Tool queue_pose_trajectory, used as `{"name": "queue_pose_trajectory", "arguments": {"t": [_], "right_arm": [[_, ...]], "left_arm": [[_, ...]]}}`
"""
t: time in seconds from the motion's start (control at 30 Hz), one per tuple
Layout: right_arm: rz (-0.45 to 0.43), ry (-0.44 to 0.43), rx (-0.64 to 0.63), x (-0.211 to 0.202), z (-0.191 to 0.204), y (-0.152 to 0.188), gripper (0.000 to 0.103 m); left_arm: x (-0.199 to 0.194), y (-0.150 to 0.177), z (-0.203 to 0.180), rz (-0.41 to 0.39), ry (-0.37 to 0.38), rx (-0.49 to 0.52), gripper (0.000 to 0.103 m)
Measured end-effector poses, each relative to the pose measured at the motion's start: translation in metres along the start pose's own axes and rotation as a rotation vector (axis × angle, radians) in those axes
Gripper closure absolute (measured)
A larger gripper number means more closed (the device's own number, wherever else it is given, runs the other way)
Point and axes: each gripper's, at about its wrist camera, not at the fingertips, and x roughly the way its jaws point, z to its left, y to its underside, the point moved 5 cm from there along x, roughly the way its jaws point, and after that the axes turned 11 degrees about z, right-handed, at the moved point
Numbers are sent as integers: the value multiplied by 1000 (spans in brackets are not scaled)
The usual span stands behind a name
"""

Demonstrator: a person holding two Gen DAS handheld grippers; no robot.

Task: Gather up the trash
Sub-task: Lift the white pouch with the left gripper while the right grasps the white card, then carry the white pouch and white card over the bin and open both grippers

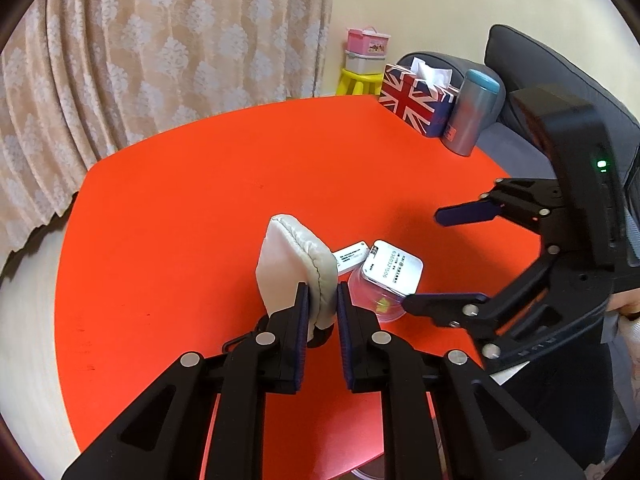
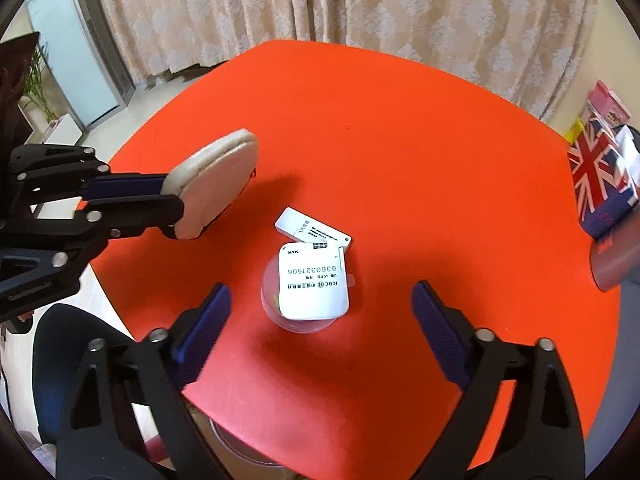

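My left gripper is shut on a white padded pouch and holds it above the red table; the left gripper and the pouch also show in the right wrist view. My right gripper is open and empty, its jaws wide on either side of a clear plastic cup with a white square card device lying on top. A white stick-shaped device lies just beyond it. The right gripper shows in the left wrist view beside the cup.
A Union Jack tissue box and a grey-blue tumbler stand at the table's far right corner. A grey chair is behind them. A yellow stool with pink boxes stands by the wall. Curtains hang behind the table.
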Motion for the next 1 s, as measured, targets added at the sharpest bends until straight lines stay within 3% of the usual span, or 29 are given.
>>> {"name": "queue_pose_trajectory", "arguments": {"t": [0.27,0.47,1.0], "right_arm": [[35,-7,-15,14,2,-2,39],[43,-5,-17,14,1,-2,62],[-38,28,20,-20,-4,8,63]], "left_arm": [[2,2,3,-1,13,-6,89],[4,3,3,2,20,-5,89],[-7,5,-8,-19,28,10,89]]}}
